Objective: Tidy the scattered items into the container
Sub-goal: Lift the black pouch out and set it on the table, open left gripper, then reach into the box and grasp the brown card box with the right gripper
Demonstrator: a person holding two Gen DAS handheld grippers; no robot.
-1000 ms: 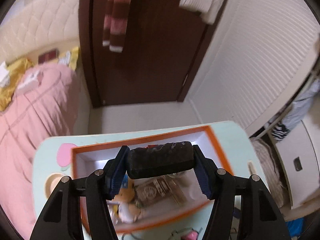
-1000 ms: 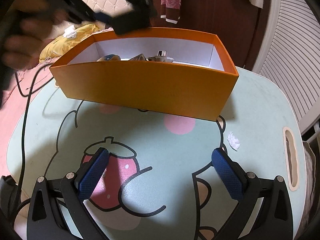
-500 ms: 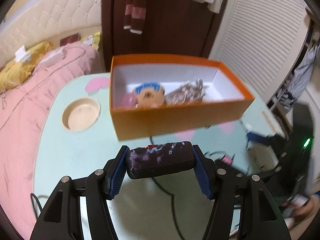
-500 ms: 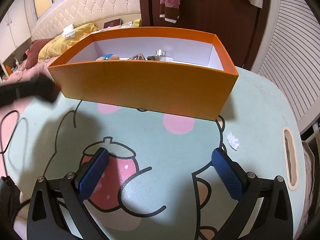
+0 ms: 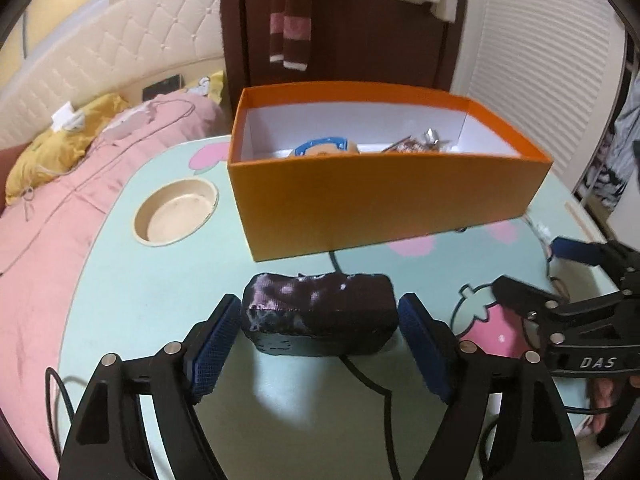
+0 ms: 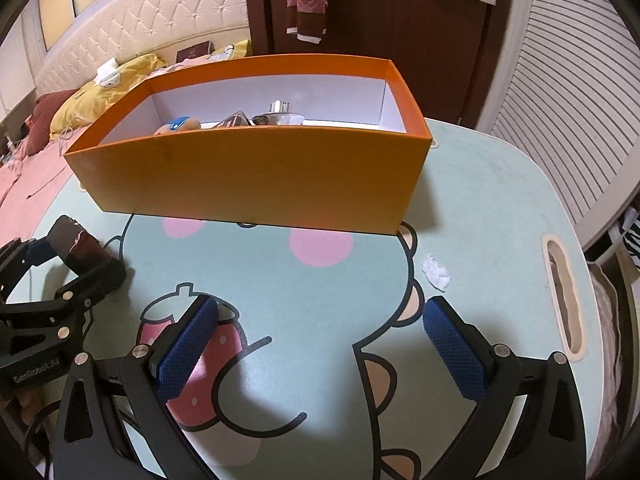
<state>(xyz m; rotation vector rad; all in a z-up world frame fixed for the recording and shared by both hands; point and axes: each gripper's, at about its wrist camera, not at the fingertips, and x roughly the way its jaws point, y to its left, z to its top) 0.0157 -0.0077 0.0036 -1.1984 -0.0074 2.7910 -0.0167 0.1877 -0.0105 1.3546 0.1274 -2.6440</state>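
A pink bed with a yellow pillow runs along the left of my desk, which is pale green with a cartoon print and a round cup recess near its left edge. Toward the back of the desk stands the orange box, open at the top and white inside. In it I can see a small round toy with blue on it and some shiny clear packets beside it; I cannot make out more of them over the box wall.

In front of the box, near its left half and outside it, a dark purple block rests on the desk. My left tongs sit around it, one pad on each side, and the jaws are opening: a slim gap shows between each blue pad and the block's ends, so the block is not gripped.

My right tongs hang over the strawberry print on the desk, spread wide with nothing between the pads.

A little crumpled scrap of white paper lies on the desk, apart from the box, near its right front corner.
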